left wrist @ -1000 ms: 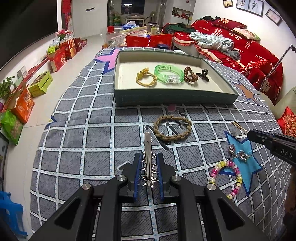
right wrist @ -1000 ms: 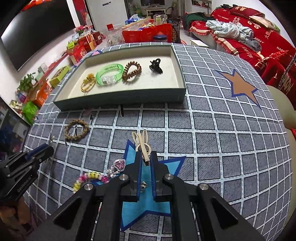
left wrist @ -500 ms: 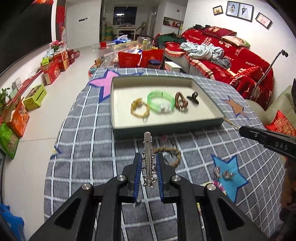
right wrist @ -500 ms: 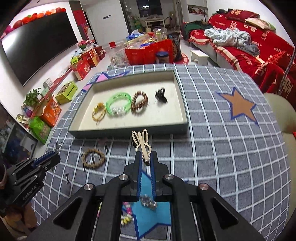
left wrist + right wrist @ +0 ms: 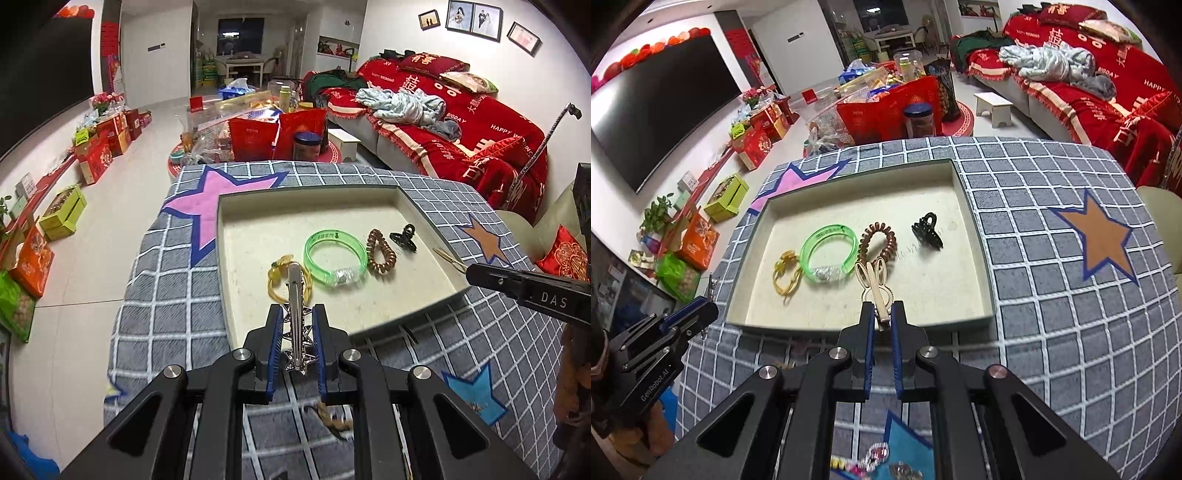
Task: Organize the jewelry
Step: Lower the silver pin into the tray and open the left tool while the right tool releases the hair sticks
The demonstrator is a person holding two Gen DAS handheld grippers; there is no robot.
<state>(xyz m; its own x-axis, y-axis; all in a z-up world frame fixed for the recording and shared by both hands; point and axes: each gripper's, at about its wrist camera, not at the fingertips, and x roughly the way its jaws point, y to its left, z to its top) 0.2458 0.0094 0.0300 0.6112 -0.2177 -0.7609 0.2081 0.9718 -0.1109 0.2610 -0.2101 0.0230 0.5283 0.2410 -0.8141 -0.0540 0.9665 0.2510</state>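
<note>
The left gripper [image 5: 294, 341] has its jaws narrow and closed on a silver star hair clip [image 5: 295, 314], held upright by its lower half, above the near wall of the tray [image 5: 417, 208]. I think the grip is on the spiky star part, so the clip may turn or slip when the jaws loosen. Directly beyond its tip lie the yellow hair tie [image 5: 286, 282] and the green bangle [image 5: 334, 258]; a drop here could land on them and tangle.

The right gripper [image 5: 882, 325] has its jaws pressed fully together on a beige rabbit hair clip [image 5: 873, 284], only at its tail end. The long free part hangs over the brown coil hair tie [image 5: 877, 243], so it may fall across it. The black claw clip [image 5: 927, 229] lies apart, with free floor beside it. The two grippers are near each other and could collide.
</note>
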